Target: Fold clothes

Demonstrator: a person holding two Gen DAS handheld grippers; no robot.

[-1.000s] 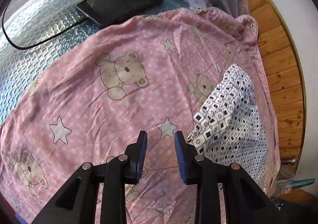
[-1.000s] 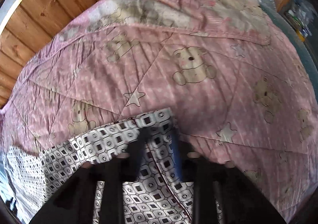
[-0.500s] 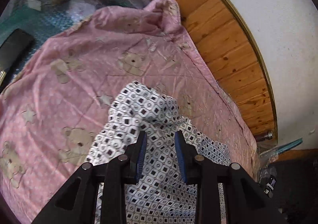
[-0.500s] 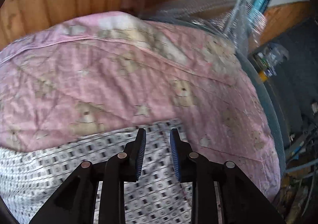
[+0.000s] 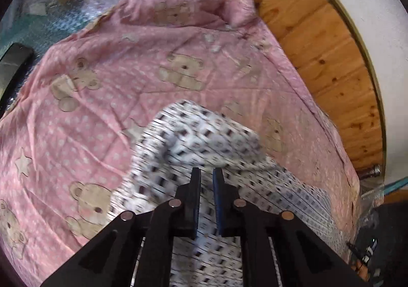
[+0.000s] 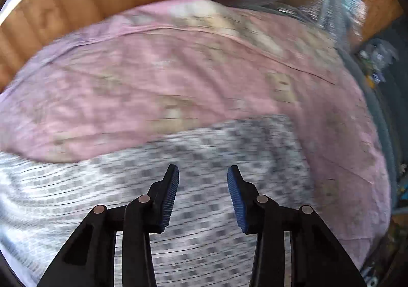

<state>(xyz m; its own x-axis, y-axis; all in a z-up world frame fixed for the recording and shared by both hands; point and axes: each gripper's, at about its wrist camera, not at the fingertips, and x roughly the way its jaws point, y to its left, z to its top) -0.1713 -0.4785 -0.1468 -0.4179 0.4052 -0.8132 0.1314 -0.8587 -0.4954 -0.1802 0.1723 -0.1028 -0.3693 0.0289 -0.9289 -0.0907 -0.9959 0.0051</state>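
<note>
Nearest the left gripper [image 5: 205, 174], jaws narrowly parted over a black-and-white patterned garment [image 5: 204, 144], right gripper [image 6: 202, 172] jaws wide apart above the same blurred cloth, garment lying on a pink teddy-bear quilt [image 5: 107, 78], wooden wall panelling [image 5: 318, 39] beyond.

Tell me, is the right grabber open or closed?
Open. The right gripper has a wide gap between its blue pads, with nothing between them, above the black-and-white patterned garment.
</note>
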